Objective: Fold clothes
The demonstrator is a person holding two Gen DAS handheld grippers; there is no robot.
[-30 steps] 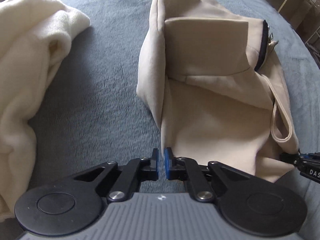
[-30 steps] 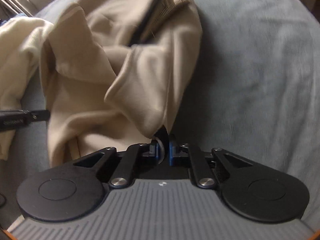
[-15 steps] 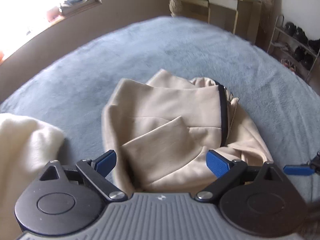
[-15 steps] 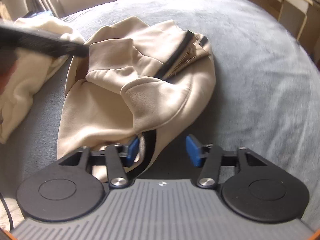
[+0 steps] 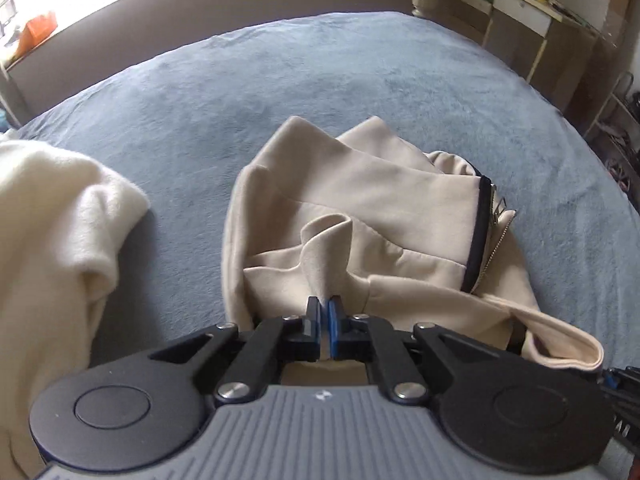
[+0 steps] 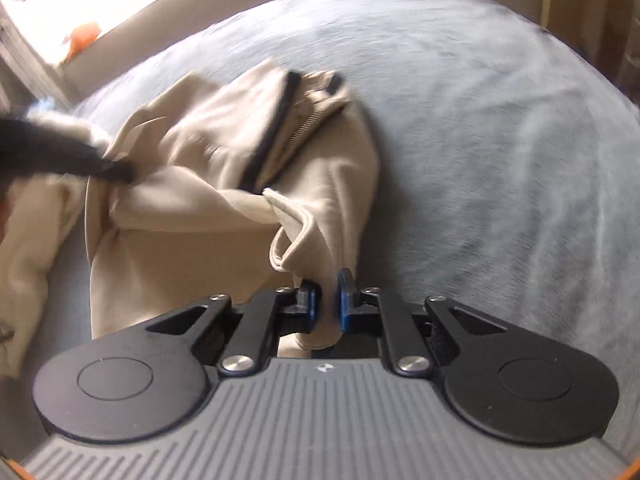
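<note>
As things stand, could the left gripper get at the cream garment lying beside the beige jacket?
Probably not yet: the left gripper has its jaws shut on a fold of the beige jacket. The cream garment lies close on its left, nothing between, so releasing first should free it.

A bed [image 5: 360,72] is seen covered from edge to edge by a blue-grey plush blanket [image 6: 500,128] with a soft, short nap. Two garments are laid directly on it. Near the middle, a beige zip-up garment [image 5: 360,184] is bunched in loose folds, its dark-edged zipper [image 5: 478,236] turned toward the right side in the left wrist view. To the left of it, apart from it with a strip of bare blanket shown between, a cream fleece garment [image 5: 60,232] is heaped in rounded folds. The far half of the blanket is shown bare up to a low wall.
</note>
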